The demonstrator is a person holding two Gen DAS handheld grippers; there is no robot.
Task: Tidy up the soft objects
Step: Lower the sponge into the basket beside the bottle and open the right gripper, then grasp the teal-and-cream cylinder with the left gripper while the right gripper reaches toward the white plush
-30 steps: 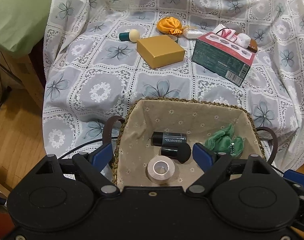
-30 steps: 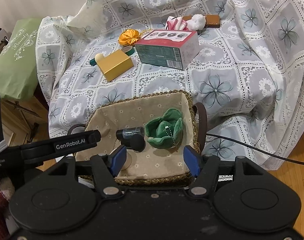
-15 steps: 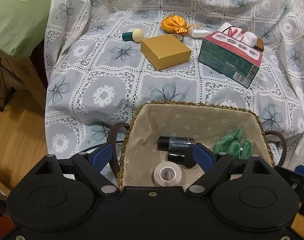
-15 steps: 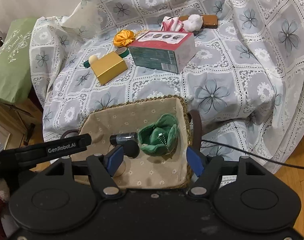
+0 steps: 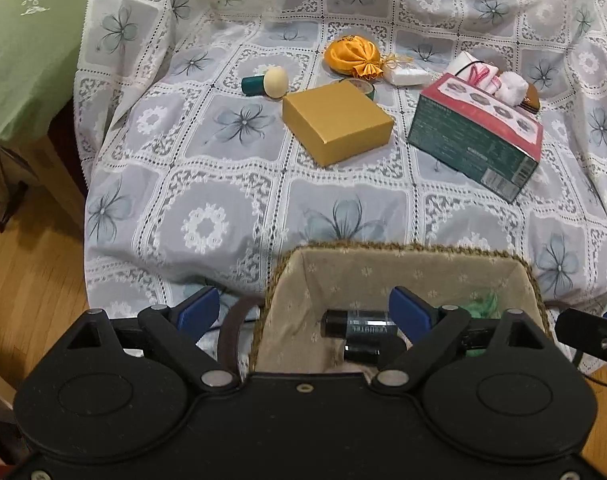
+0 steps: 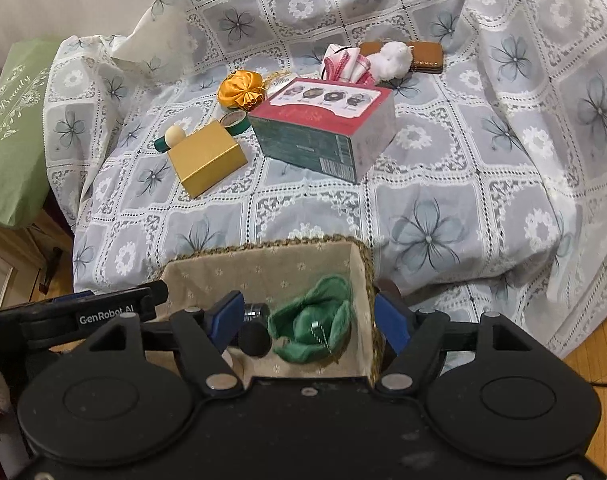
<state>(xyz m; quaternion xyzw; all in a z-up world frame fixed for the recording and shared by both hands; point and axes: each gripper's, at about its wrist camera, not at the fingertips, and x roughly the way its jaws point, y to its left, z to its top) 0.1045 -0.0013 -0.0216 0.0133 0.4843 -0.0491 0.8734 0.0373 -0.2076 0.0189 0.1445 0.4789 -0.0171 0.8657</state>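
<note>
A lined woven basket [image 5: 407,268] [image 6: 263,264] sits at the near edge of the cloth-covered seat. It holds a green plush [image 6: 315,332] [image 5: 483,304] and a black bottle [image 5: 359,322] [image 6: 255,314]. Further back lie an orange satin pouch [image 5: 353,56] [image 6: 239,90], a white fluffy ball [image 5: 511,86] [image 6: 391,58] and a pink-striped cloth [image 6: 343,62]. My left gripper [image 5: 303,314] and my right gripper [image 6: 307,320] are both open and empty, above the basket's near side.
A gold box [image 5: 337,122] [image 6: 205,160], a red-topped green carton [image 5: 475,136] [image 6: 323,128], a cream-tipped green brush [image 5: 265,82], a green tape roll [image 6: 235,122] and a brown case [image 6: 423,56] lie on the cloth. A green pillow [image 5: 27,40] is at the left. Wooden floor [image 5: 23,260] lies below.
Both grippers have pulled back and tilted up, so the basket sits lower in both views and more of the seat shows. The tape roll inside the basket is now hidden. Both stay open.
</note>
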